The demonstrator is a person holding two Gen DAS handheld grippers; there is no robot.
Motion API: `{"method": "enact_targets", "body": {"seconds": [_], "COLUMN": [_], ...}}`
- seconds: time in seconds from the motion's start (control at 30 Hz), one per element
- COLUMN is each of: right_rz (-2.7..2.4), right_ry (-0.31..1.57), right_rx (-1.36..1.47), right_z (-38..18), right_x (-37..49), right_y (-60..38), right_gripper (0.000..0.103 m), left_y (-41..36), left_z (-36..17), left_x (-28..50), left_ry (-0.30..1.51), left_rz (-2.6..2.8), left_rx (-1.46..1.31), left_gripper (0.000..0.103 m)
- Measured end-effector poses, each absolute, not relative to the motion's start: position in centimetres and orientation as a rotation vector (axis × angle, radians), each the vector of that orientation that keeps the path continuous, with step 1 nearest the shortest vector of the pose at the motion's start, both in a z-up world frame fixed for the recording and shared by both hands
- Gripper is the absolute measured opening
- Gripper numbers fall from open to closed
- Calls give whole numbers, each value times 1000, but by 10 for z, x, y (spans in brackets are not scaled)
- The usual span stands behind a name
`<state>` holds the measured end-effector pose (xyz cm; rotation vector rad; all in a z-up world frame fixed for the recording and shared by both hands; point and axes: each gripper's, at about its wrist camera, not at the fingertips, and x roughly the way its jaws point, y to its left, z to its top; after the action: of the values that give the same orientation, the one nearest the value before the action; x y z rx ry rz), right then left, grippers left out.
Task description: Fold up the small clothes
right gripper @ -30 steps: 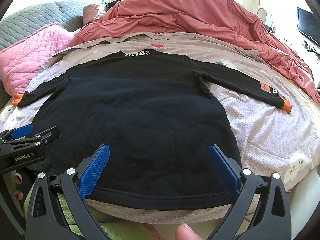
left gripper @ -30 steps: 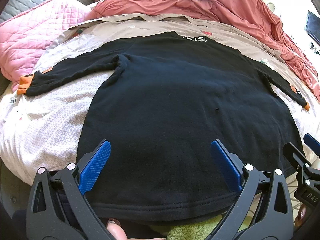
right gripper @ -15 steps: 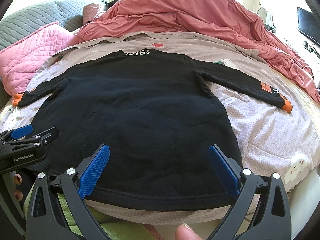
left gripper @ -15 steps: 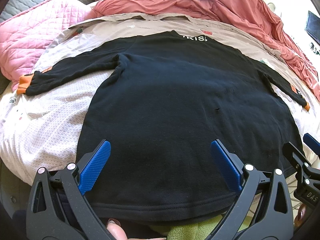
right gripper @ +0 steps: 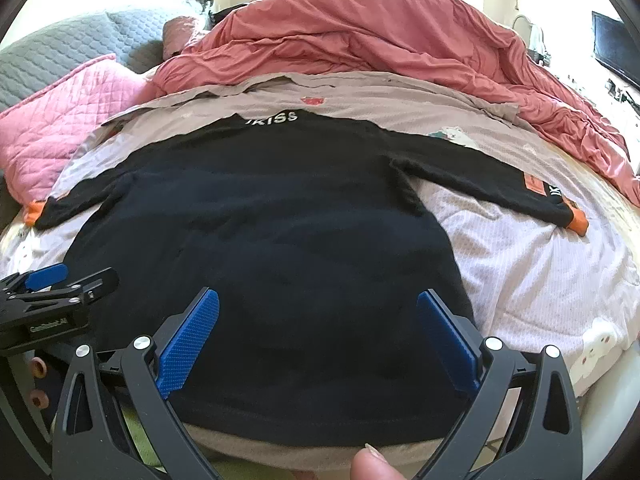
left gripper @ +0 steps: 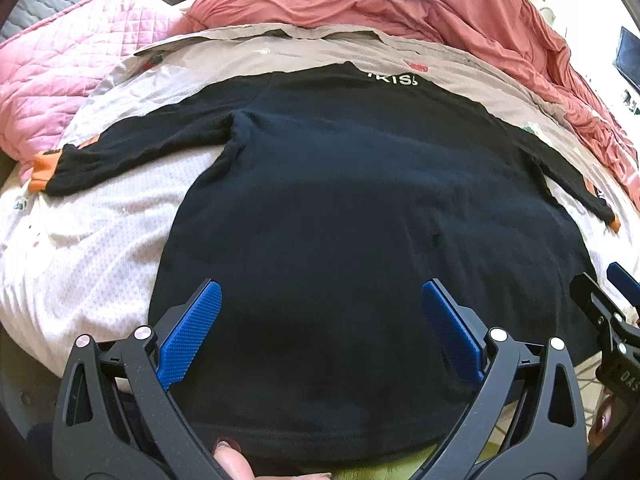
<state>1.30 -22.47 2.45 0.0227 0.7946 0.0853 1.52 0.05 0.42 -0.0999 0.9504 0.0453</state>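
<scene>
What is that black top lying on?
The black top lies flat on a pale patterned sheet spread over the bed, sleeves out to both sides. Beyond its collar a red duvet is bunched up. What lies directly beneath the top is covered.

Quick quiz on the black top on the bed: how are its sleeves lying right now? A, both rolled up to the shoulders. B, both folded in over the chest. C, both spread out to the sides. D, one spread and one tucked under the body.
C: the black top lies flat with both orange-cuffed sleeves stretched outward, the left sleeve and the right sleeve.
</scene>
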Motion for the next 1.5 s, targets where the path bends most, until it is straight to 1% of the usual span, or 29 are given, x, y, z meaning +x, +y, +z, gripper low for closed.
{"method": "enact_targets", "body": {"seconds": [0.53,0.83,1.17,1.5], "right_rz": [46,-22,-128,-326], "right_ry": [765,758,787,776], "right_rx": [81,123,215,263], "right_z": [30,32,25,21], "right_x": [71,103,130,139], "right_y": [-256,-287,-344,-429], "right_gripper": [99,99,99,99], "left_y": [-7,-14,-26,-47], "left_z": [19,24,17,11], "left_x": [74,112,150,187], "left_ry": [944,941,963,974], "left_rz": [63,62,47,48], "left_rx": [-63,-92,-105,-91], "left_gripper": [94,94,94,94]}}
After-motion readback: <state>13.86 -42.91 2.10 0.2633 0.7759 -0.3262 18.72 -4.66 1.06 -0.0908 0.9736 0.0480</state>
